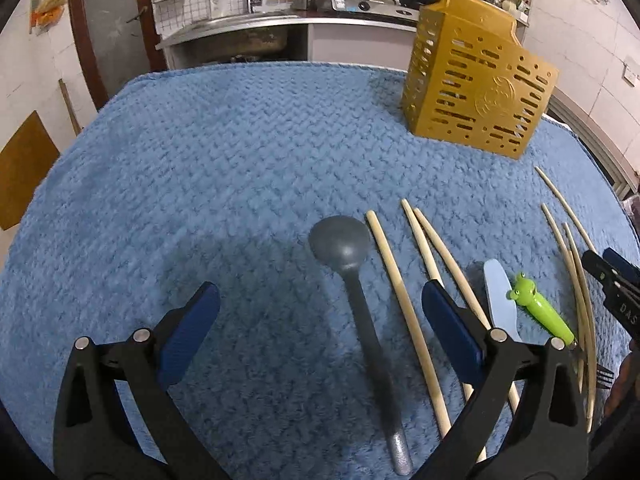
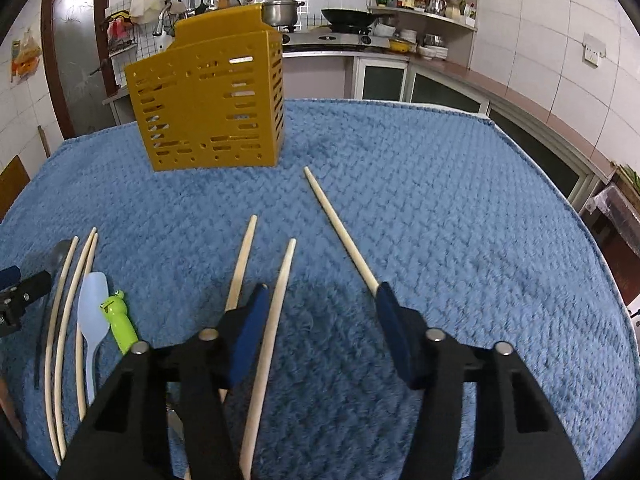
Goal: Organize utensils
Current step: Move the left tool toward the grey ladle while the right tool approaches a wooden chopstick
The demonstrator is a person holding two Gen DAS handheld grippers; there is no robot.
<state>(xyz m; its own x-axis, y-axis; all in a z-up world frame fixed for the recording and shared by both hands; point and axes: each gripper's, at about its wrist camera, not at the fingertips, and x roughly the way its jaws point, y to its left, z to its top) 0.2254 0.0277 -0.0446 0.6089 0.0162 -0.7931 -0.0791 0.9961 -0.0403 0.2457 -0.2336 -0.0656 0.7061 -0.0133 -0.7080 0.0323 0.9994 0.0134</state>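
Blue towel (image 1: pixel 200 160) | pale wooden chopsticks (image 2: pixel 268 320), gold slotted holder (image 2: pixel 208 108) | both fingers released

A blue textured towel (image 1: pixel 224 152) is covering the table, and everything is lying straight on it. A gold slotted utensil holder (image 2: pixel 208 104) is standing upright toward the far side. Nearer, a dark grey ladle (image 1: pixel 352 280), several bamboo chopsticks (image 2: pixel 340 228), a pale blue spatula (image 2: pixel 91 312) and a green frog-headed utensil (image 1: pixel 540 306) are lying roughly side by side.
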